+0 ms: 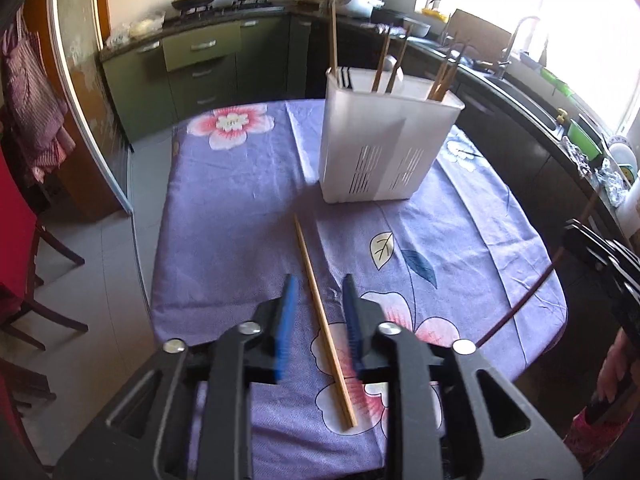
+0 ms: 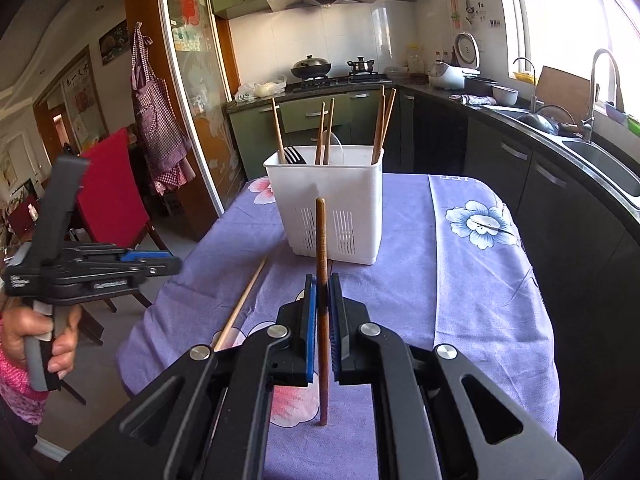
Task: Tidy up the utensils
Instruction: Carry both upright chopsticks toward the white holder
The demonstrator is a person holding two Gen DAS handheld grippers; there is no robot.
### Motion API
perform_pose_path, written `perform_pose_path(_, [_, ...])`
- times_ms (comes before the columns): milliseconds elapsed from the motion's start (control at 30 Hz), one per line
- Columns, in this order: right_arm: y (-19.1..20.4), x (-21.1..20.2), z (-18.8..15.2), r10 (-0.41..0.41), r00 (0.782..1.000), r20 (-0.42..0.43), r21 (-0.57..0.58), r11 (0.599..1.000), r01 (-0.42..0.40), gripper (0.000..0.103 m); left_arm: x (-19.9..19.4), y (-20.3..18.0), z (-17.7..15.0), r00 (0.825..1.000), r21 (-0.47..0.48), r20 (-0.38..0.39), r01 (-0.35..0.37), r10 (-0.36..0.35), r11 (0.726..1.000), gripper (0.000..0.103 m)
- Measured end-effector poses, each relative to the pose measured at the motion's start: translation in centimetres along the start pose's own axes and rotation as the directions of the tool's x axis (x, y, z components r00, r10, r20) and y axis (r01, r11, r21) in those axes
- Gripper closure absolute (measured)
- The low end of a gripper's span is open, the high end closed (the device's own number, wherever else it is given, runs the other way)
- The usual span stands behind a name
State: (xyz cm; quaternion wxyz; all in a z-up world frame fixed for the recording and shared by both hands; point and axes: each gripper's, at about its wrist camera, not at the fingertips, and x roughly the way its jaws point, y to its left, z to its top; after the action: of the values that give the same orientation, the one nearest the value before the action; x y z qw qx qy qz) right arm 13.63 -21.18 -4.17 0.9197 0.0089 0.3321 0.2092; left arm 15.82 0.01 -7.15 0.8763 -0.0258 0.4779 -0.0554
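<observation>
A white slotted utensil holder (image 1: 384, 148) (image 2: 332, 192) stands on the purple flowered tablecloth (image 1: 224, 200) with several chopsticks and a dark fork upright in it. A light wooden chopstick (image 1: 308, 264) (image 2: 244, 300) lies flat on the cloth in front of it. My left gripper (image 1: 319, 284) (image 2: 174, 266) hovers over that chopstick with its blue pads apart and not touching it. My right gripper (image 2: 321, 280) is shut on a dark brown chopstick (image 2: 321, 232) (image 1: 532, 288), held upright above the cloth just short of the holder.
A red chair (image 2: 108, 188) and dark wooden chairs (image 1: 24, 240) stand left of the table. A dark counter with a sink (image 2: 600, 152) runs along the right. A person's hand (image 2: 40, 336) grips the left tool's handle.
</observation>
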Motion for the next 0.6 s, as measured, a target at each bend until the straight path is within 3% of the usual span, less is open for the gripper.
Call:
perform_pose_path(167, [-0.3,0.2,-0.1,0.003,1.000,-0.002,0.007,1.000,-0.003,0.096,7.0,0.4,1.6,0.991,-0.028,-0.132,-0.036,0.032,0.999,0.058])
perform_pose_path(233, [-0.5,0.2,0.0,0.006,1.000,-0.003,0.008,1.000,-0.006,0.096,9.2,0.5,2.2,0.984,-0.043,-0.173,-0.054,0.046,0.998,0.066])
perform_pose_path(300, [-0.6,0.3,0.0,0.010,1.000,-0.004,0.010,1.000,-0.010,0.096,10.9,0.6,2.7,0.976,-0.041,-0.204,-0.082,0.072,0.996,0.087])
perform_pose_path(533, [-1.1,0.6,0.1,0.023,1.000,-0.007,0.022,0.999,-0.023,0.096,13.8,0.8,3.5,0.964,-0.036,-0.239,-0.131,0.119,0.991,0.088])
perform_pose_path(600, [-1.3,0.6,0.1,0.024,1.000,-0.007,0.027,0.999,-0.023,0.096,13.8,0.5,3.5,0.964,-0.023,-0.233,-0.141,0.132,0.990,0.094])
